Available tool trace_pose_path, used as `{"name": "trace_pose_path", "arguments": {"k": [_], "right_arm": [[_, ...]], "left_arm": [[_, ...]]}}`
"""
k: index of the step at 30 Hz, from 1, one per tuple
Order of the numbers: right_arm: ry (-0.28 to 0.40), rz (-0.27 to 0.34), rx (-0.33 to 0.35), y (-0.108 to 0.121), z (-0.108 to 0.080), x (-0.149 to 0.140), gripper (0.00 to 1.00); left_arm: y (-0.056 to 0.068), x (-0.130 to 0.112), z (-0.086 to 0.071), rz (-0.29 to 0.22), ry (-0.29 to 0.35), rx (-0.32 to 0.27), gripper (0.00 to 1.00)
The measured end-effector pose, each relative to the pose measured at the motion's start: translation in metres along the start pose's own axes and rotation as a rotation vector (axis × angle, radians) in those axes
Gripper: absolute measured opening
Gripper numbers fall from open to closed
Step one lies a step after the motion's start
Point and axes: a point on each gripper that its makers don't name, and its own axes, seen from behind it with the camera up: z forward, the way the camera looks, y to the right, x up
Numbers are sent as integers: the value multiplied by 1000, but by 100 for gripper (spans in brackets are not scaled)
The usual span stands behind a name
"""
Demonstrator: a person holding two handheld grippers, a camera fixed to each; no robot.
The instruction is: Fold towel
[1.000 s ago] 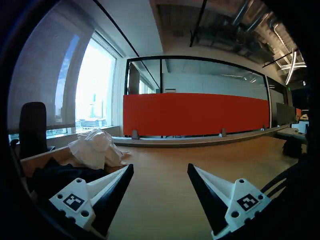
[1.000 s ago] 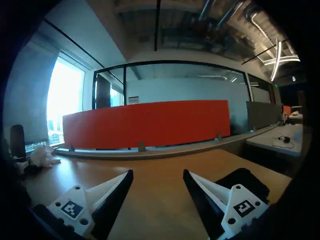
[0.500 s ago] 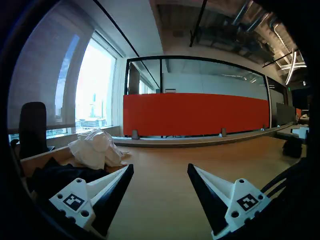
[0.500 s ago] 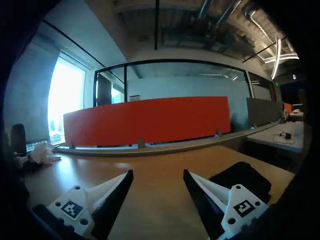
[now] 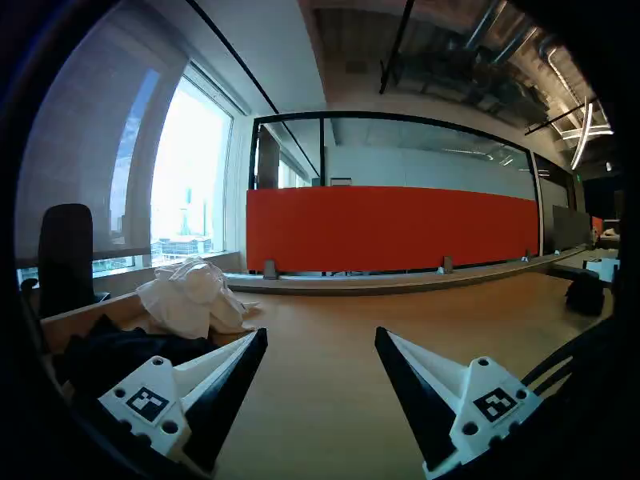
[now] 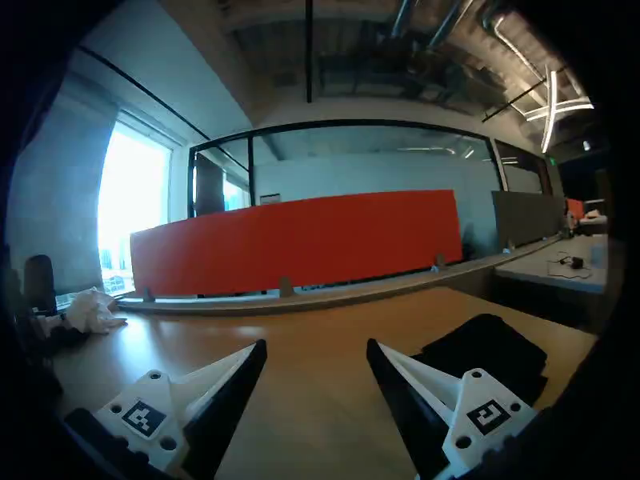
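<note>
A crumpled white towel (image 5: 190, 298) lies in a heap at the left end of the wooden table (image 5: 336, 352), ahead and to the left of my left gripper (image 5: 320, 336), which is open and holds nothing. In the right gripper view the same towel (image 6: 92, 310) is small and far off to the left. My right gripper (image 6: 316, 346) hovers low over the table, open, with nothing between its fingers. A folded black cloth (image 6: 488, 356) lies on the table just beyond its right finger.
A dark cloth pile (image 5: 120, 352) sits in a wooden box (image 5: 80, 316) at the left, next to the white towel. A red divider panel (image 5: 392, 228) runs along the table's far edge. A black chair (image 5: 66, 256) stands by the window. A dark bundle (image 5: 584, 294) lies far right.
The right gripper has tilted and shifted a little, so the black cloth now lies more fully in its view. The left gripper has stayed still.
</note>
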Motion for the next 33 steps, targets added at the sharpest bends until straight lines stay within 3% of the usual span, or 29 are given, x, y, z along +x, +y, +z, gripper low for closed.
{"name": "trace_pose_path", "arguments": {"k": [33], "right_arm": [[-1, -114, 24, -21, -2, -8, 97]], "left_arm": [[0, 1, 0, 0, 0, 0, 100]]}}
